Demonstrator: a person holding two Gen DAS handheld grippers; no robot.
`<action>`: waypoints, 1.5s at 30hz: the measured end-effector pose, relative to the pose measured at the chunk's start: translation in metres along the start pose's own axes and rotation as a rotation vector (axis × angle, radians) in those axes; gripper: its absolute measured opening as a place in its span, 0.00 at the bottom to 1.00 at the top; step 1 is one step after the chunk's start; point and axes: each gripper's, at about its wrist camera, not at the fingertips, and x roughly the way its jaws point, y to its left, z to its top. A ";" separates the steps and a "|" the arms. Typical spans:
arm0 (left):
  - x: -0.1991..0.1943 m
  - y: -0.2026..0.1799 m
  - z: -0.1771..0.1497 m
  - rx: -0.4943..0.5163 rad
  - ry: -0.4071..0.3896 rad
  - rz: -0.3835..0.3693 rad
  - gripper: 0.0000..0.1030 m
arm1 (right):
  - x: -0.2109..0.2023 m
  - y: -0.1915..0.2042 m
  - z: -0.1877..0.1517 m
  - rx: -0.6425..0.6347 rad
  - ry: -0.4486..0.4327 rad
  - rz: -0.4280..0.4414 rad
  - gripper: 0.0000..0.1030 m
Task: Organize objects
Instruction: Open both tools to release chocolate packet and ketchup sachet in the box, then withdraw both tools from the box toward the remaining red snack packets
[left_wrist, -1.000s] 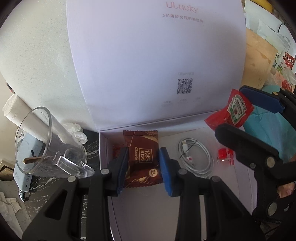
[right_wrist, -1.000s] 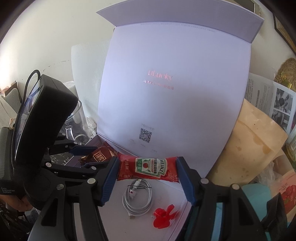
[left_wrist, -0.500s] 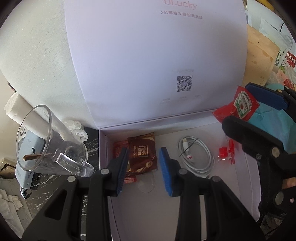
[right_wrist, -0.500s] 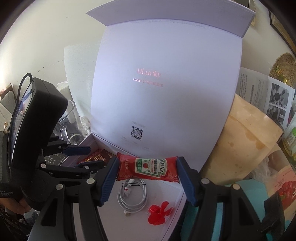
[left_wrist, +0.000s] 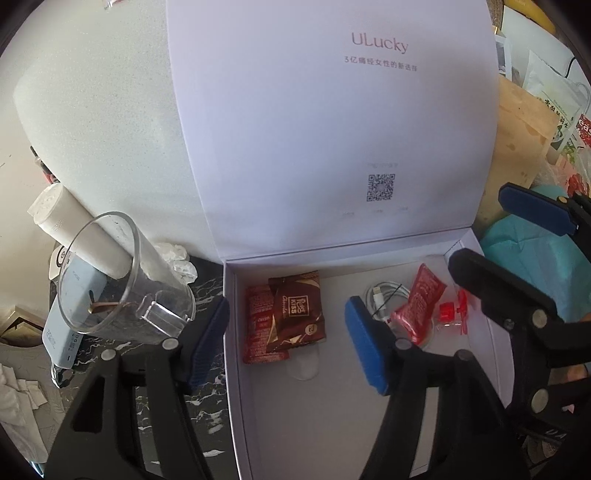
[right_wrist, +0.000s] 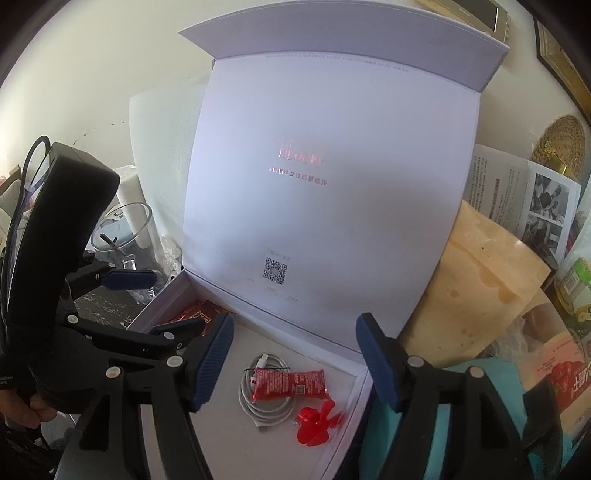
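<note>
The box (left_wrist: 236, 369) is white, and its lid (left_wrist: 332, 129) carries pink lettering and a dark square code. Inside lie a brown chocolate wrapper (left_wrist: 297, 312), a red ketchup sachet (right_wrist: 290, 384), a white cable (right_wrist: 264, 408) and a red propeller (right_wrist: 317, 424). The counter (left_wrist: 207, 410) is black with white marble veins.

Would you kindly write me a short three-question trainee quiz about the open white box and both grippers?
1. True or false: the ketchup packet lies partly on the cable.
2. Which lies on the red packet at the box's left? A) fan B) chocolate C) cable
3. Fill in: the left gripper and right gripper hold ____.

Key: 1 true; 2 B, the chocolate; 3 nothing, their jaws are opening.
</note>
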 end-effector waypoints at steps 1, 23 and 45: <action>-0.002 0.001 0.000 -0.003 -0.005 0.001 0.63 | -0.001 0.001 0.000 -0.004 -0.001 0.000 0.68; -0.099 0.014 -0.017 -0.040 -0.093 0.061 0.63 | -0.103 0.017 0.018 -0.051 -0.114 0.009 0.69; -0.182 -0.002 -0.064 -0.071 -0.164 0.056 0.73 | -0.189 0.027 -0.019 -0.048 -0.182 -0.003 0.72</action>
